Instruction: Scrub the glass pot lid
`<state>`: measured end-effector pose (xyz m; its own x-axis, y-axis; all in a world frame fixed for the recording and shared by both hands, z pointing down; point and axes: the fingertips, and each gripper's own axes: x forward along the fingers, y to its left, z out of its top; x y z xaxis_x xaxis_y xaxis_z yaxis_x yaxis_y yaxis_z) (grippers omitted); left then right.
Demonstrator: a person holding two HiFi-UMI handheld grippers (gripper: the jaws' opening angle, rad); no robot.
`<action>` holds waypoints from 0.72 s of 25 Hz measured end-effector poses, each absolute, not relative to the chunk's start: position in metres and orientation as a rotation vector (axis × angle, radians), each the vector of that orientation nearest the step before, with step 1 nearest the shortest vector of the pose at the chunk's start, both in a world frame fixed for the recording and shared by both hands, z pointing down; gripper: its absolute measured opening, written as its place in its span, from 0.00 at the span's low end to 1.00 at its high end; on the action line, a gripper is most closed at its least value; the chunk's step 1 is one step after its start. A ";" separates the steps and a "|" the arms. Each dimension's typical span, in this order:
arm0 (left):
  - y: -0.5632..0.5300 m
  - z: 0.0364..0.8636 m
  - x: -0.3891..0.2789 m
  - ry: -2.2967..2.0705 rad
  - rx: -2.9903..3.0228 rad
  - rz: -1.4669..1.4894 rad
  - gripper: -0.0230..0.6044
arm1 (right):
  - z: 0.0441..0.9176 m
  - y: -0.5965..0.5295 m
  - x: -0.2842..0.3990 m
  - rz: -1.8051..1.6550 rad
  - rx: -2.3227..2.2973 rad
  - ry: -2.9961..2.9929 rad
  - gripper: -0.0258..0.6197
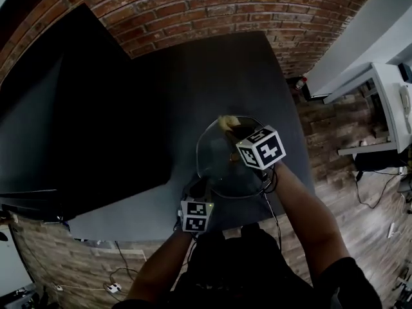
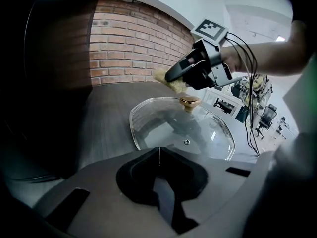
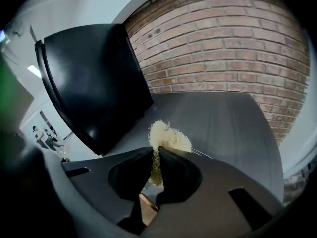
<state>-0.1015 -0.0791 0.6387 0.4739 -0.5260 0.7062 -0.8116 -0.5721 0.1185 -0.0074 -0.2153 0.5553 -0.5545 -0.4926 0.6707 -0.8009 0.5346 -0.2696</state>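
Both tongs closed: right tongs [image 3: 156, 150] clamp scrubber [image 3: 170, 137]; left tongs [image 2: 159, 150] seemingly pinch hidden rim of glass lid [image 2: 168, 125].

Glass lid [image 2: 183, 128] over worktop [image 1: 212, 76], near rim in left tongs [image 2: 159, 151]; right tongs [image 3: 156, 151] above far side, gripping scrub pad [image 3: 168, 135].

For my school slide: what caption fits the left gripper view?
The right hand-held gripper pinches a pale scrubber over the glass pot lid, its rim clamped by the left hand-held gripper.
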 end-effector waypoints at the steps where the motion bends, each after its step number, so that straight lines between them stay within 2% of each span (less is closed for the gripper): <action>1: -0.079 0.638 -0.101 -1.111 2.285 0.872 0.09 | 0.560 -0.215 -0.016 0.759 0.978 -2.239 0.10; 9: -0.076 0.645 -0.103 -1.089 2.271 0.882 0.09 | 0.604 -0.196 -0.076 0.584 0.462 -2.094 0.10; 18: -0.081 0.640 -0.101 -1.095 2.280 0.864 0.09 | 0.625 -0.200 -0.089 0.614 0.374 -2.034 0.10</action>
<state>-0.1015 -0.0812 0.6403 0.4851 -0.5149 0.7068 -0.8072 -0.5745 0.1354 -0.0888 -0.1998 0.6254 -0.5066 -0.0167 0.8620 -0.4911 0.8274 -0.2726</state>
